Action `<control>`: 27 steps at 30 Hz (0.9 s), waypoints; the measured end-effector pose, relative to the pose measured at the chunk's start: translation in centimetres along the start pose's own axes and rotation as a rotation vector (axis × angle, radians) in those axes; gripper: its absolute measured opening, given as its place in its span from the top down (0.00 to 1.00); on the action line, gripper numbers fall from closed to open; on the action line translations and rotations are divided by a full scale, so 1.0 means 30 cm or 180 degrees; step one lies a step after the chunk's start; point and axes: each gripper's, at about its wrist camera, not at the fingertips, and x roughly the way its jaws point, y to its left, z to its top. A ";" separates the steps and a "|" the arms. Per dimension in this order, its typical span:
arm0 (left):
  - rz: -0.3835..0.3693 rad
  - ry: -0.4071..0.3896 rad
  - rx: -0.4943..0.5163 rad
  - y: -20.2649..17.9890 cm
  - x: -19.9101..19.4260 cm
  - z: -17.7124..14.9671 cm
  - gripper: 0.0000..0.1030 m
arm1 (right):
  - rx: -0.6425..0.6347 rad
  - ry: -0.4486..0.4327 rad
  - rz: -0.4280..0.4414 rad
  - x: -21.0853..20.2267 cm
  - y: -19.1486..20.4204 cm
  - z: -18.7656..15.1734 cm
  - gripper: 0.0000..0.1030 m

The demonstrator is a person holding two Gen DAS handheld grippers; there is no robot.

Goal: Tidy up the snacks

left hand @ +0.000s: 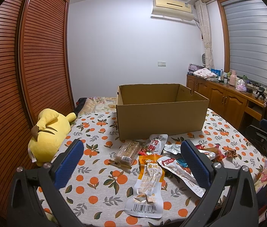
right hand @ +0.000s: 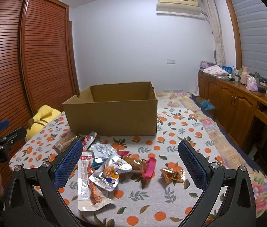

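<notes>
Nearest the left gripper [left hand: 132, 162], spread wide and holding nothing, lies a barcode-ended chicken-feet pouch [left hand: 147, 185] in front of the cardboard box [left hand: 160, 113]. The right gripper [right hand: 130, 163] is equally wide and empty above the snack pile [right hand: 105, 166]. Slick overlapping packets could slip or drag neighbours. Right of the box the orange-print cloth [right hand: 171, 132] looks open; the plush toy [left hand: 48, 132] crowds its left.

This is a home bedroom, shown by the tall slatted reddish-brown wooden wardrobe [left hand: 25, 60], the cream wall-mounted air conditioner [left hand: 172, 7], the low wooden cabinets [right hand: 233, 102] cluttered with toiletries under the window, and the yellow plush toy [left hand: 48, 134] at the orange-printed bedspread's [left hand: 99, 181] left edge.
</notes>
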 end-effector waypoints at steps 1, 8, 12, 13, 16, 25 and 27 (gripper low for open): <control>0.0000 0.0000 0.0001 0.000 0.000 0.000 0.00 | 0.0000 -0.0002 -0.0003 -0.002 -0.001 -0.002 0.00; -0.0008 0.0005 0.0004 0.002 0.001 -0.002 0.00 | -0.0003 0.0001 -0.0001 -0.004 0.002 0.001 0.00; -0.0024 0.0046 0.0010 0.002 0.010 -0.008 0.00 | 0.0000 0.0006 -0.0009 0.011 -0.002 -0.007 0.00; -0.0034 0.0063 0.0010 0.001 0.013 -0.009 0.00 | -0.0001 0.0006 -0.0011 0.011 -0.003 -0.009 0.00; -0.0059 0.0115 -0.0001 0.003 0.027 -0.019 0.00 | -0.0003 0.0024 -0.0015 0.014 -0.011 -0.008 0.00; -0.0187 0.0263 0.0019 0.005 0.084 -0.057 0.00 | -0.0015 0.0114 -0.0066 0.041 -0.014 -0.014 0.00; -0.0229 0.0309 0.0026 0.006 0.101 -0.066 0.00 | -0.0031 0.0145 -0.0076 0.056 -0.016 -0.020 0.00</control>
